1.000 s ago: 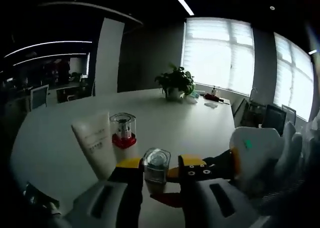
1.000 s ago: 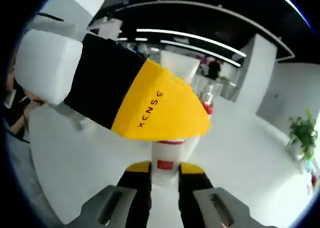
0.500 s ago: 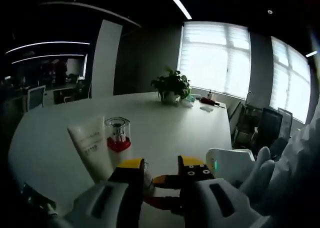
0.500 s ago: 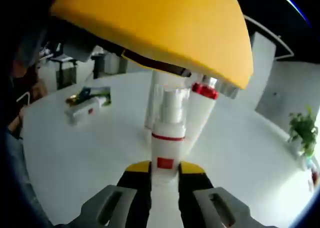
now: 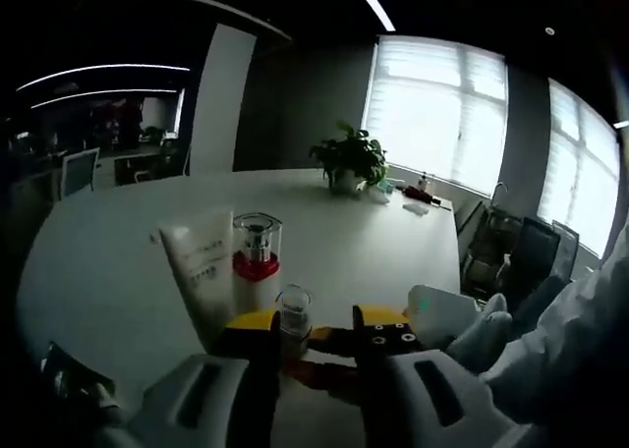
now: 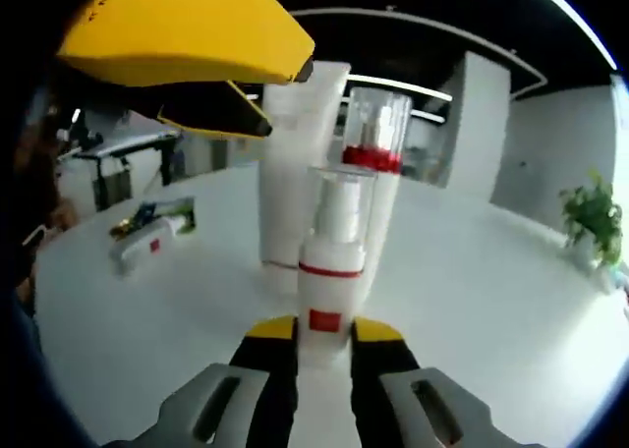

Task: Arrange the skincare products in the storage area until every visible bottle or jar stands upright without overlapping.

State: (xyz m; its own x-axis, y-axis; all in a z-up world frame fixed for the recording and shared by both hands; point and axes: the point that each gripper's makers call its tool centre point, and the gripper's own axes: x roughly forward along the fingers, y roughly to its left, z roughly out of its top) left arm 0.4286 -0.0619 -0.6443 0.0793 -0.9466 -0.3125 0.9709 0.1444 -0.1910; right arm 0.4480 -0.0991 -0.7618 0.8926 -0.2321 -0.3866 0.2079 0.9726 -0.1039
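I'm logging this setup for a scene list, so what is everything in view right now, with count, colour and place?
White table: one, white, under everything.
Pump bottle: one, white with a red band and clear cap, upright between the right gripper's jaws.
Tube: one, white, standing on its cap behind the pump bottle.
Capped bottle: one, white with red collar and clear cap, upright beside the tube.
Lying tubes: two or so, white and green, flat on the table to the side.
Potted plant: one, green in a white pot, far end of the table.
Small items: a few, too small to identify, near the plant.
Office chairs: dark, by the windows.
Left gripper: yellow tips.
Right gripper: shut on the pump bottle.
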